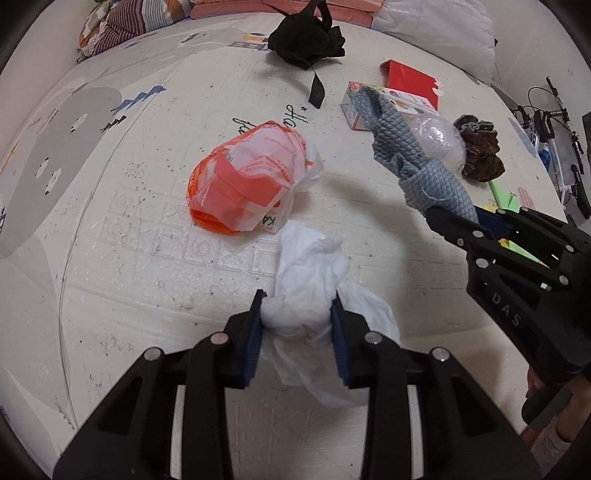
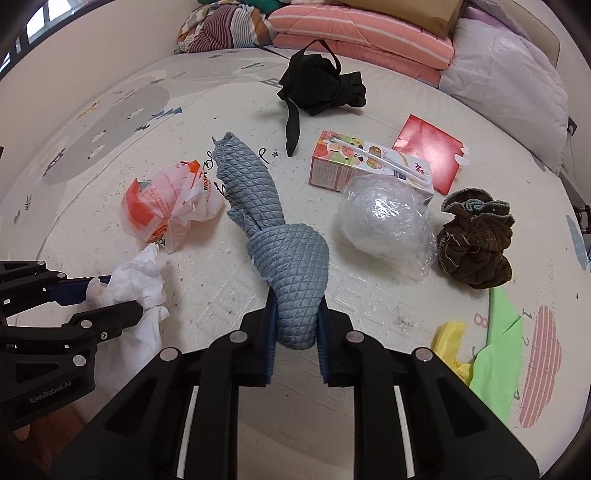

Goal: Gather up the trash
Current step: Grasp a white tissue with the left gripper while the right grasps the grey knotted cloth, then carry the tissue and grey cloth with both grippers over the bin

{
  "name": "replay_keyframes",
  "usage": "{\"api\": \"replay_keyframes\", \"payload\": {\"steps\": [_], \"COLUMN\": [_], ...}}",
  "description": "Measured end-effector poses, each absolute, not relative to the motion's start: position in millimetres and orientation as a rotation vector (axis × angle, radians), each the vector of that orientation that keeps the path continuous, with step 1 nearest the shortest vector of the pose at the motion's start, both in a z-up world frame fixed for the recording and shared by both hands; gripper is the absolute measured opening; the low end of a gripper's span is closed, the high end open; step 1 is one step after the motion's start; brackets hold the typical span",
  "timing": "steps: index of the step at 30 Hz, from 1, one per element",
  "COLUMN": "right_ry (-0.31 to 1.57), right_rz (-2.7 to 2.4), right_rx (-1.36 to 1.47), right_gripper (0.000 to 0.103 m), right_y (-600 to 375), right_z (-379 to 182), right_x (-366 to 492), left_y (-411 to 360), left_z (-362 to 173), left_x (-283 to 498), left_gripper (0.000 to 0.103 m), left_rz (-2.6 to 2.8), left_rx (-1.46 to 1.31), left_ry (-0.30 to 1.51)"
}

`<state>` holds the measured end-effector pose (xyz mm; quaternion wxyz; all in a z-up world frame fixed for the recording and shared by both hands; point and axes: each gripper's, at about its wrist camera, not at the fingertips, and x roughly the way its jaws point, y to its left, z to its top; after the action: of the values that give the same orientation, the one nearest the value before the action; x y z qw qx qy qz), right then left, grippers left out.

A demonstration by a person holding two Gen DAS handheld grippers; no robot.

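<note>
Fingers of my left gripper [image 1: 297, 325] pinch one crumpled white tissue wad [image 1: 306, 295] between blue ribbed pads, while my right gripper [image 2: 295, 325] clamps one knotted grey-blue cloth [image 2: 284, 254], quilted in a diamond weave and standing up out of the grip. Both pieces of trash sit at the near edge of a cream foam play mat [image 1: 147, 229] embossed with squares and printed with grey shapes and script. From my remote seat I count seven more loose items on the mat: one orange-and-white plastic bag [image 1: 251, 181], thin and rumpled, just beyond the tissue; one ball of clear plastic wrap [image 2: 384, 218], glossy and round; one rectangular drink carton [image 2: 354, 162] with a white straw taped across it, touching the ball's far side; one flat red paper envelope [image 2: 428, 151] behind the carton; one bunched dark brown knitted rag [image 2: 476, 247] to the right of the ball; one heap of black fabric [image 2: 317, 85] with a trailing strap farther back; and one green sheet [image 2: 498, 350] with a yellow scrap [image 2: 448, 338] against it at the near right. Folded pink-striped bedding [image 2: 362, 33] and a pale quilted pillow [image 2: 506, 70] line the far edge of the mat.
</note>
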<state>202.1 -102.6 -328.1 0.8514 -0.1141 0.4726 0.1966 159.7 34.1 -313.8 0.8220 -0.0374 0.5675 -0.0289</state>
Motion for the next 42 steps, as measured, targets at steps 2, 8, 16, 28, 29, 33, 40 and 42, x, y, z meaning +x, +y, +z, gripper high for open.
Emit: {"api": "replay_keyframes", "payload": {"steps": [2,8,16,28,29,33,40,42], "right_ry": [0.991,0.970,0.934,0.809,0.801,0.779,0.753,0.749], "right_rz": [0.411,0.381,0.274,-0.024,-0.050,-0.154,-0.377,-0.429], "right_rx": [-0.229,-0.194,-0.096,0.035,0.044,0.094,0.197,0.231], "right_gripper": [0.017,0.017,0.017,0.017,0.017,0.017,0.017,0.017], "right_y": [-108.2,-135.5,-211.8,-385.9,-400.8,-461.1,-566.2,-592.6], "right_z": [-321.3,-296.7,-259.9,-198.2,-195.4,-189.9,-195.9,-202.4], "right_x": [195.1,164.9,111.6,7.8,-1.7,-41.4,-113.9,-131.7], "left_y": [28.4,7.9,-47.1,-203.2,-215.8,-272.1,-374.7,-402.3], "left_z": [-306.2,-279.0,-239.3,-181.1,-178.6,-168.8,-158.1,-158.8], "left_x": [155.0,136.6,107.7,61.4,57.3,38.3,7.9,0.5], "left_gripper": [0.033,0.033,0.033,0.033,0.033,0.033,0.033,0.033], "left_rz": [-0.069,-0.082,-0.166,-0.406,-0.427,-0.523,-0.705,-0.758], "left_rx": [-0.080,-0.036,0.031,0.206,0.219,0.279,0.378,0.409], "left_ry": [1.201,1.162,1.104,0.971,0.966,0.943,0.894,0.884]}}
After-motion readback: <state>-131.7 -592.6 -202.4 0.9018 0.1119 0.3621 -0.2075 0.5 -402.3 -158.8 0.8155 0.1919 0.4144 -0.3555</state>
